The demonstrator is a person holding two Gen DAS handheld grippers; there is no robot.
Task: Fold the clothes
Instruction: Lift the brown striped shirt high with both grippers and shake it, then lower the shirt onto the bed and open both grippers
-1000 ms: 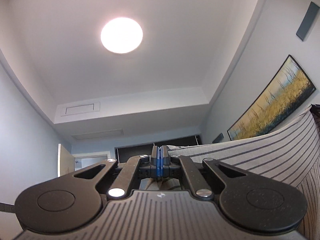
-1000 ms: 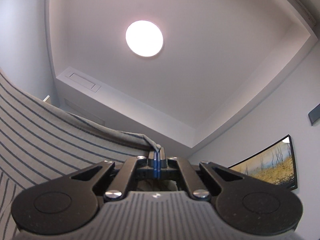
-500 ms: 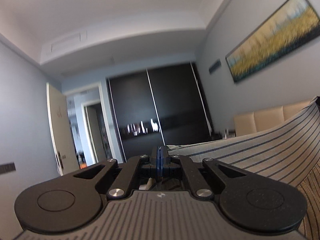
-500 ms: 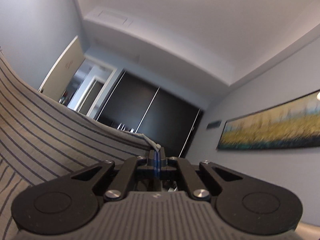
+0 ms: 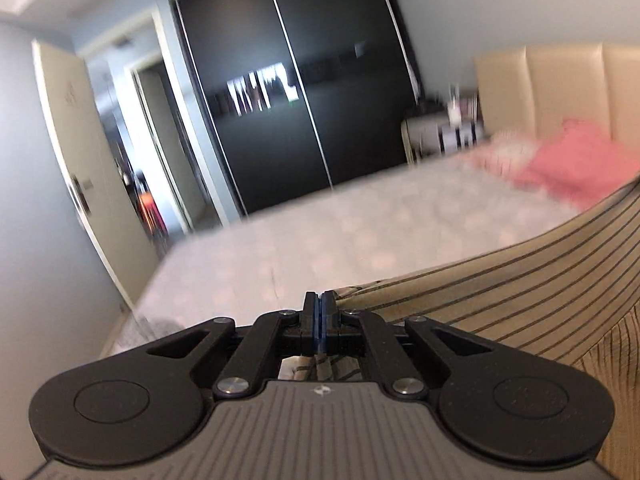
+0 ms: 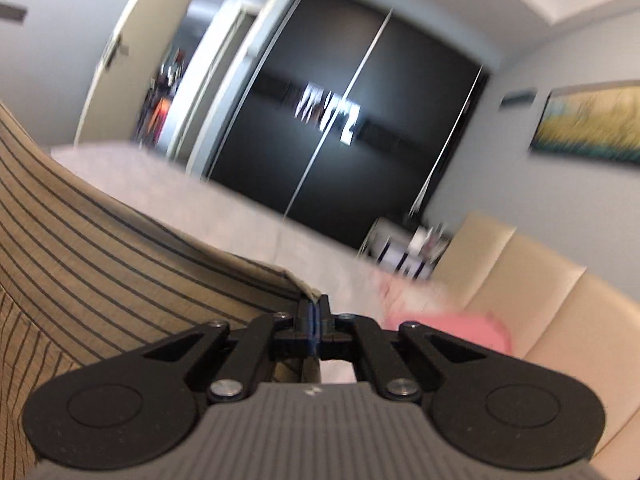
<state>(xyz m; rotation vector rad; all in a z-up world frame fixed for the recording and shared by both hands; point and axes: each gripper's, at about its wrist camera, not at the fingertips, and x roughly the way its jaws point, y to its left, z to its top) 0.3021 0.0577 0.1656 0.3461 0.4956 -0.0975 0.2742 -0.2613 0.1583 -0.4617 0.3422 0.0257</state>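
A beige garment with thin dark stripes hangs stretched between my two grippers above a bed. In the left wrist view the left gripper is shut on one corner of it, and the cloth runs off to the right. The right wrist view shows the right gripper shut on the other corner, the striped garment spreading to the left. Both views are blurred by motion. The lower part of the garment is hidden below the grippers.
A white patterned bed lies ahead with a pink pillow and a cream padded headboard at its far end. Behind it stand a black sliding wardrobe, a nightstand and an open doorway.
Both grippers have swung down from pointing at the ceiling and lamp to pointing over the bed, carrying the striped garment with them. Their jaws have stayed shut on it.
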